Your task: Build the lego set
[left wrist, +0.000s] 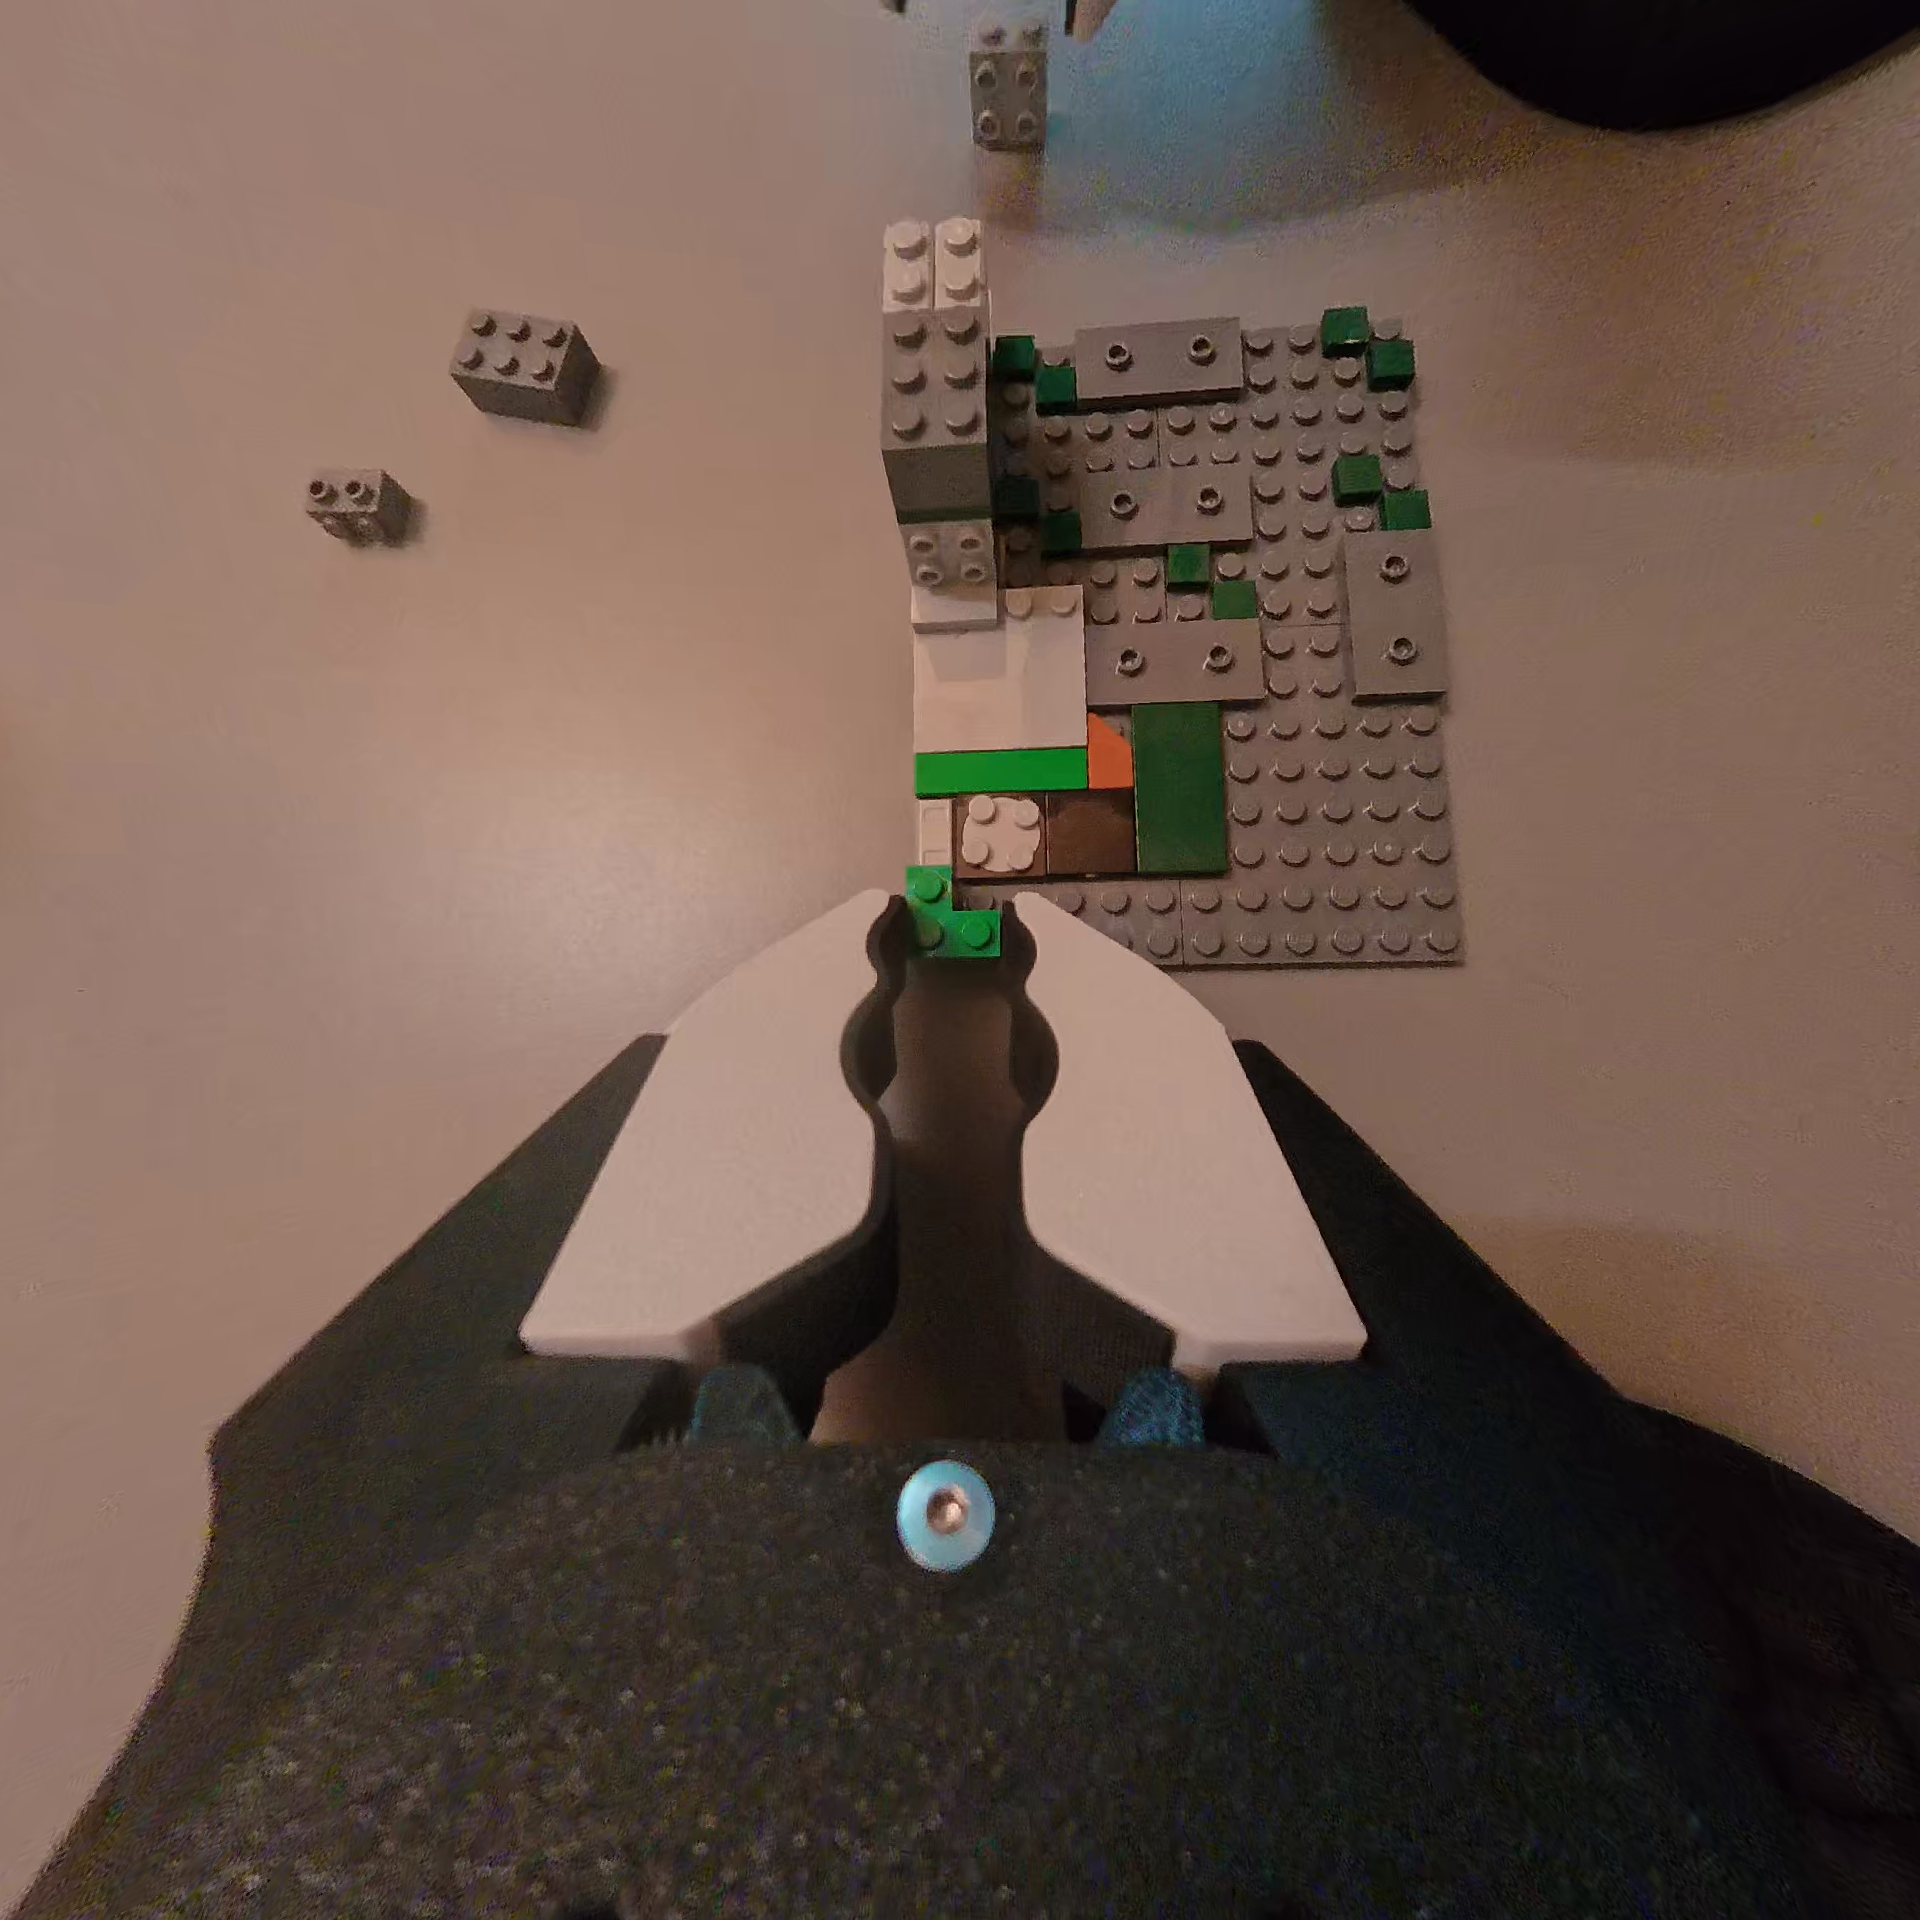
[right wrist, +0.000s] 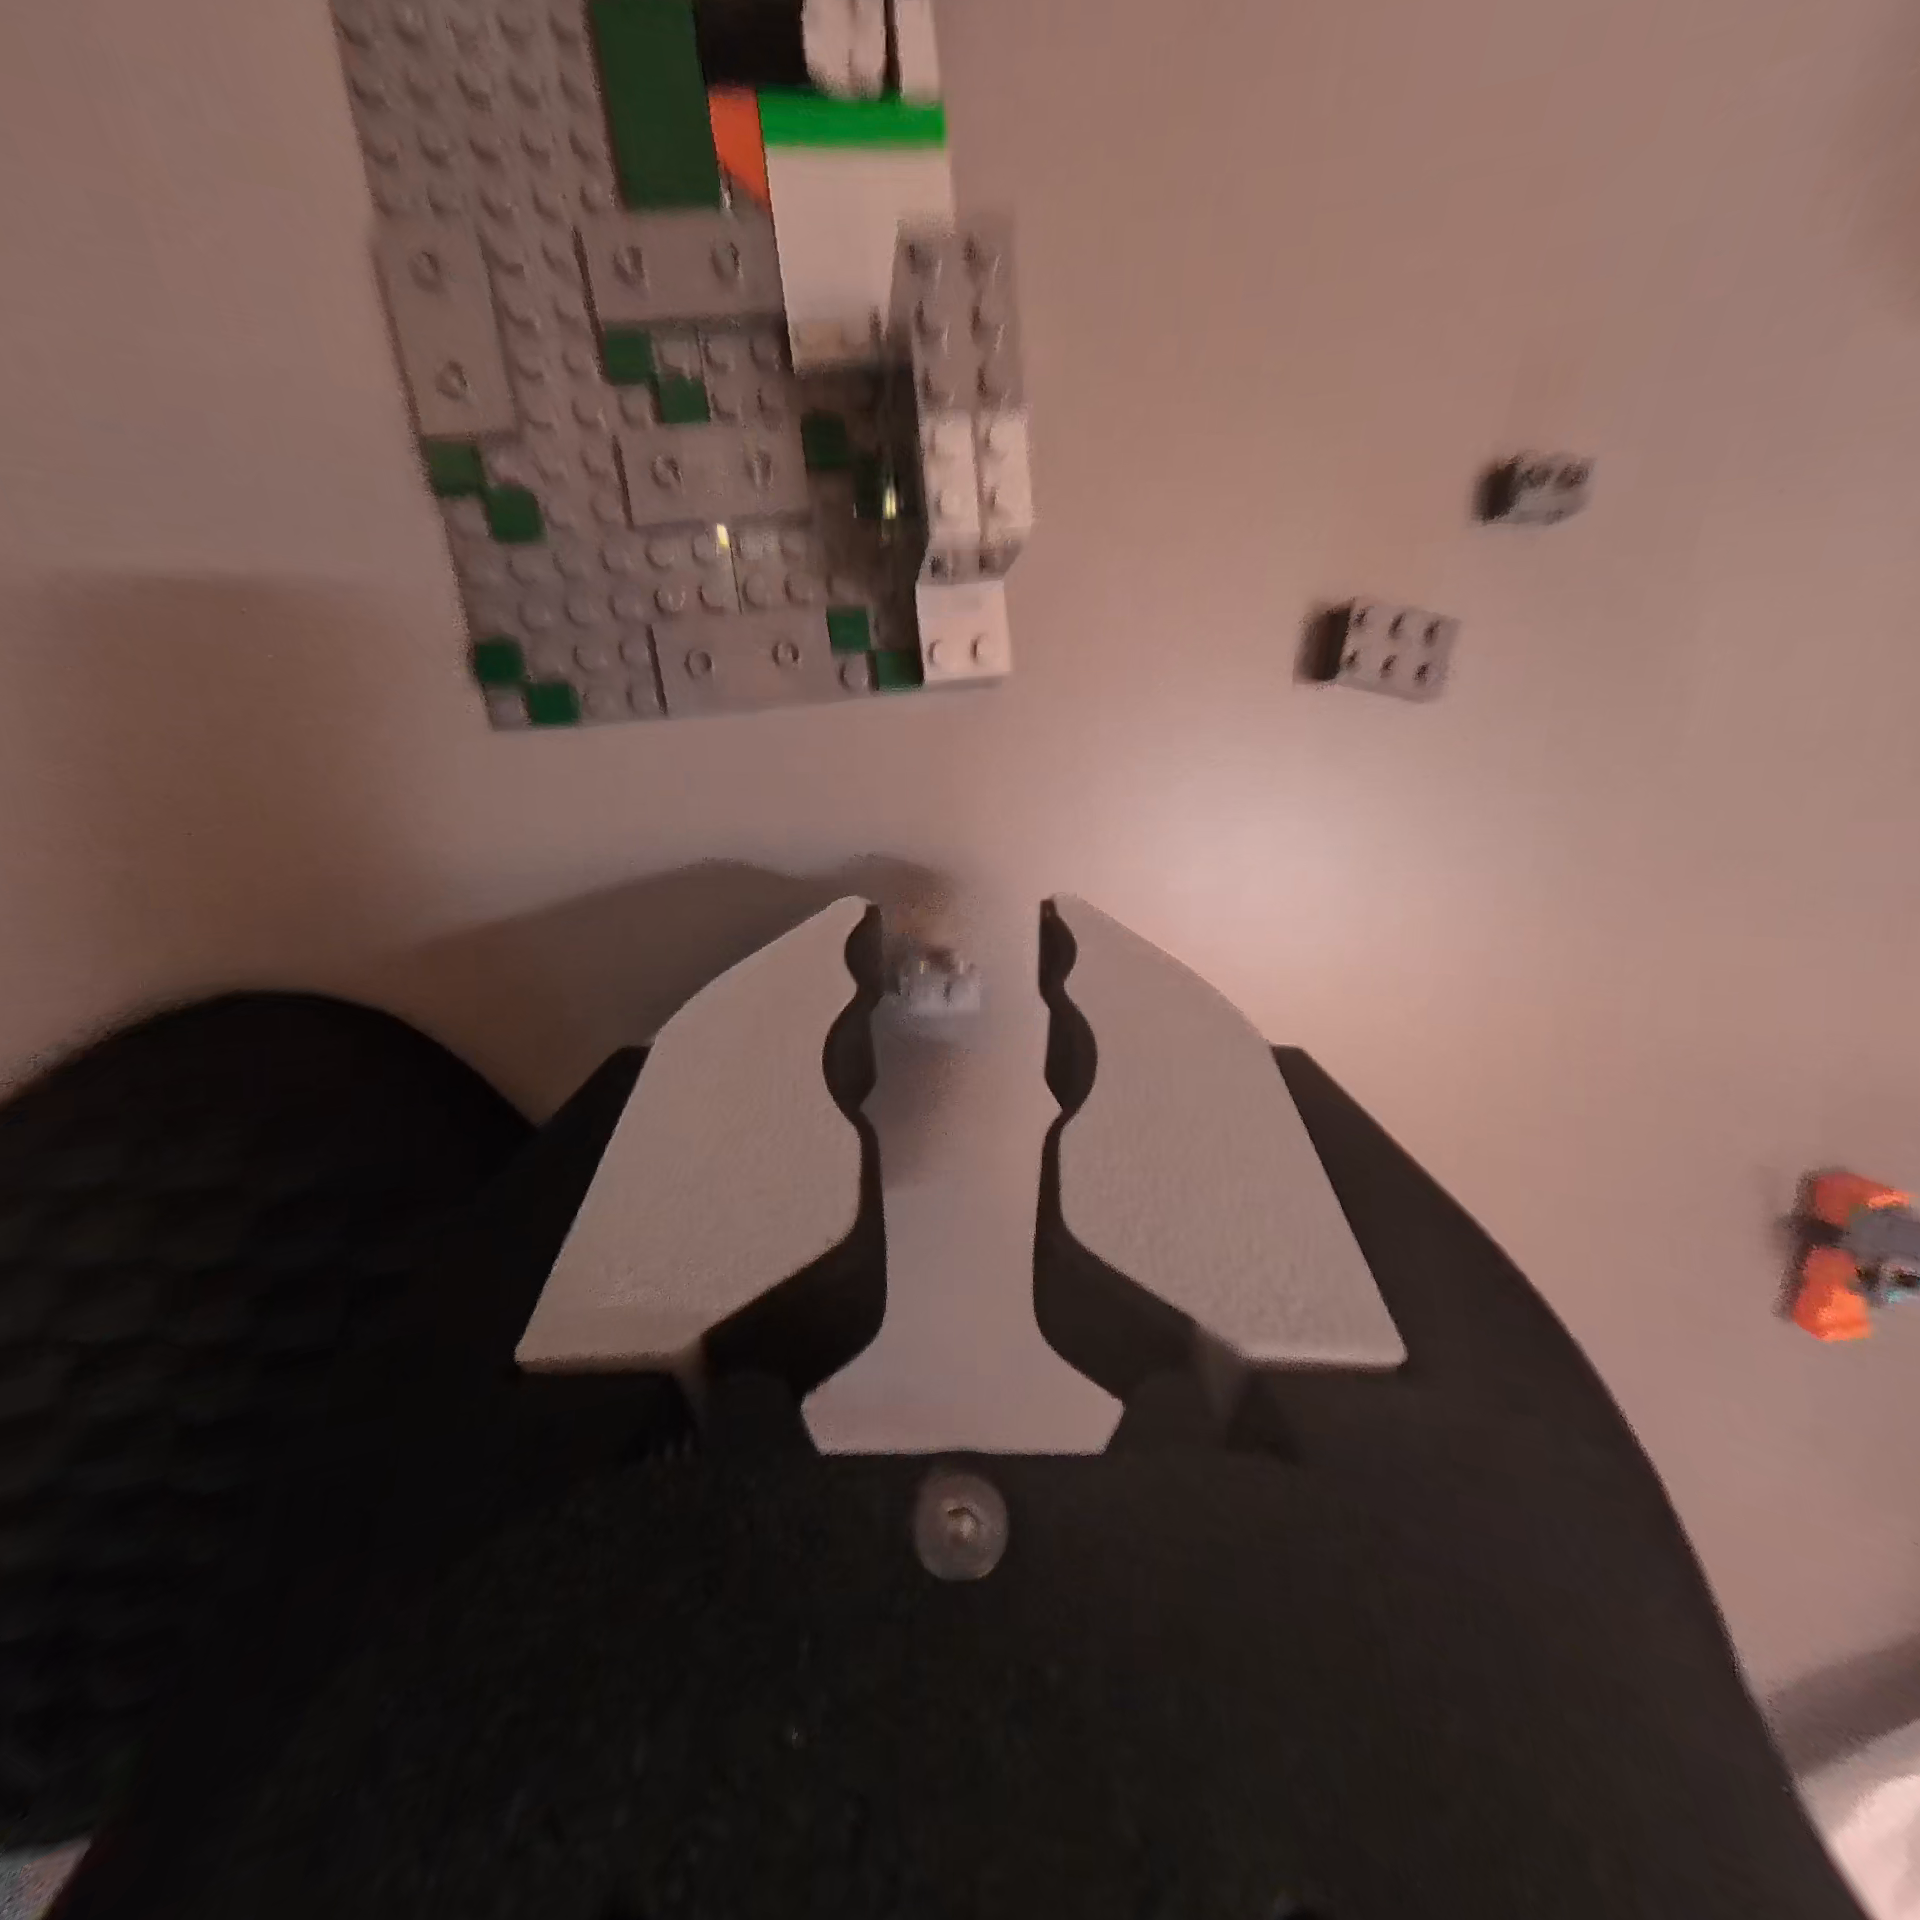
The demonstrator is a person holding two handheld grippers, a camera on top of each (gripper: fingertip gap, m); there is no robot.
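Note:
The grey studded baseplate (left wrist: 1340, 790) lies on the table with grey, dark green, white, orange and brown pieces on it and a grey and white tower (left wrist: 935, 395) at its left edge. My left gripper (left wrist: 951, 914) is shut on a small green L-shaped plate (left wrist: 951, 920), held at the baseplate's near left corner. In the blurred right wrist view the baseplate (right wrist: 499, 208) lies ahead to the left. My right gripper (right wrist: 956, 914) is open, and a small grey piece (right wrist: 935, 992) lies on the table between its fingers, close to the left one.
Loose grey bricks lie on the table: a larger brick (left wrist: 525, 364) and a small brick (left wrist: 358, 504) to the left, a third (left wrist: 1008, 94) beyond the build. An orange and grey piece (right wrist: 1849, 1262) lies at the right edge. A dark sleeve (right wrist: 208, 1299) is at lower left. Across from one pair of fingers to the other is roughly 15 centimeters. The right tips stand about 9 centimeters off the larger brick (left wrist: 525, 364). Seen from the right wrist view (right wrist: 1382, 624) as well.

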